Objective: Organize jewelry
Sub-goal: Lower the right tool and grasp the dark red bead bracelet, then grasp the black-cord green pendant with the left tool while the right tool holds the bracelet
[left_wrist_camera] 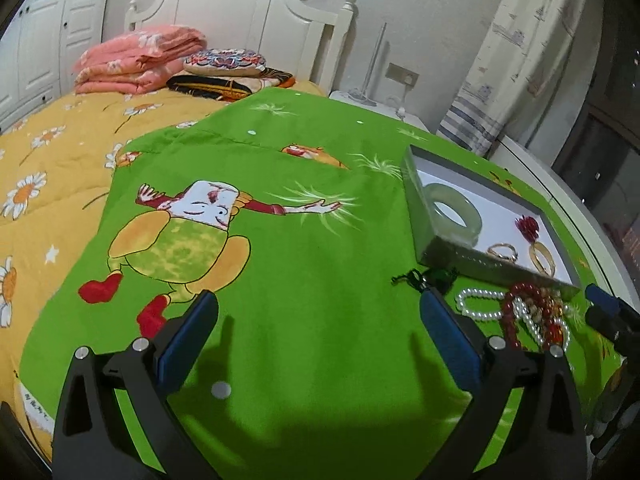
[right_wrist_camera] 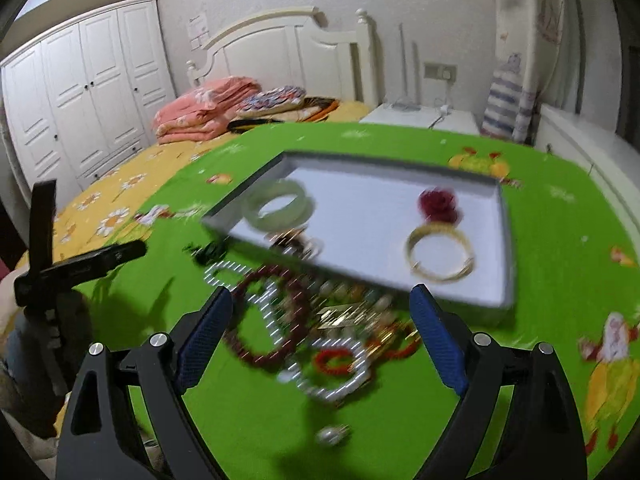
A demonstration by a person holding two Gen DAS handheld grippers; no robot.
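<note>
The right gripper (right_wrist_camera: 320,312) is held open and empty above the heap of loose jewelry (right_wrist_camera: 316,328), which lies on the green cloth (right_wrist_camera: 540,240) just at the tray's near edge, at about 6 o'clock from it. The left gripper (left_wrist_camera: 318,316) is likewise spread wide over bare cloth, the heap being at its 3 o'clock. The bead strands are judged light, limp and tangle-prone, so one strand would best be pinched across its cord at the heap's edge; the pearl loop (left_wrist_camera: 480,304) looks slippery. The tray (right_wrist_camera: 505,248) already holds a jade bangle (right_wrist_camera: 280,204), judged brittle. Open room is seen at 9 o'clock.
</note>
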